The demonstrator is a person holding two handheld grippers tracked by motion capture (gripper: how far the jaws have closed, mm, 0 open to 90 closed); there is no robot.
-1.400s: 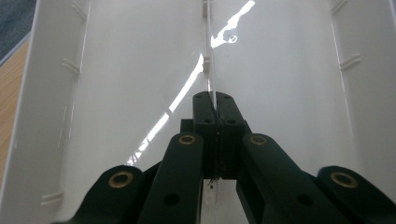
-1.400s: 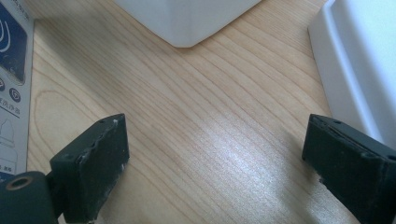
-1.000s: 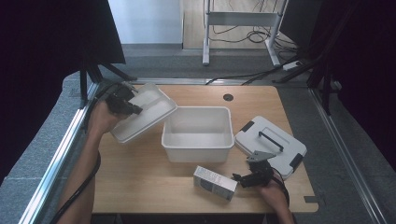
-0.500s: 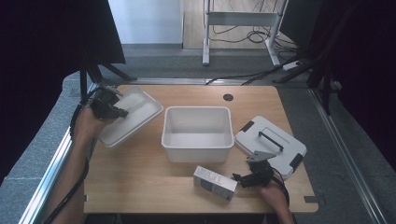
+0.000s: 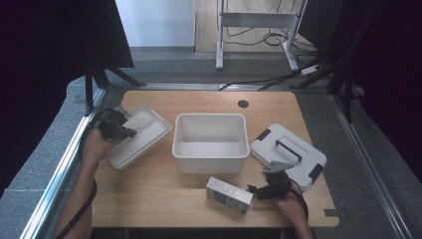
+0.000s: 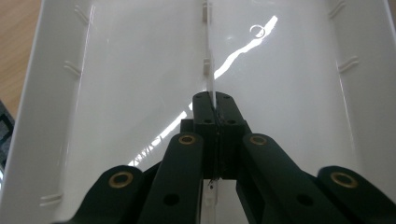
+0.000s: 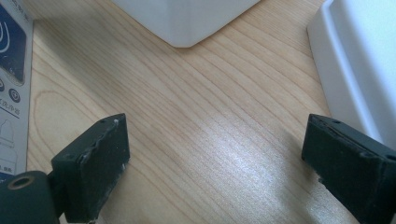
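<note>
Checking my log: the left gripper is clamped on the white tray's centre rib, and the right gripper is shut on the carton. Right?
Half right. The right gripper is open, its jaws apart over bare table, as the right gripper view shows.

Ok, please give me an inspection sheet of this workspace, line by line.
Surface: wooden table, round hole at the far edge.
Job's things: white tray at left; open white bin at centre.
Clutter: small carton; white lid with black handle.
Grippers: left gripper shut on the tray's middle rib; right gripper open beside the carton.
Cables: some on the floor beyond.
Surroundings: metal frame, dark curtains.
</note>
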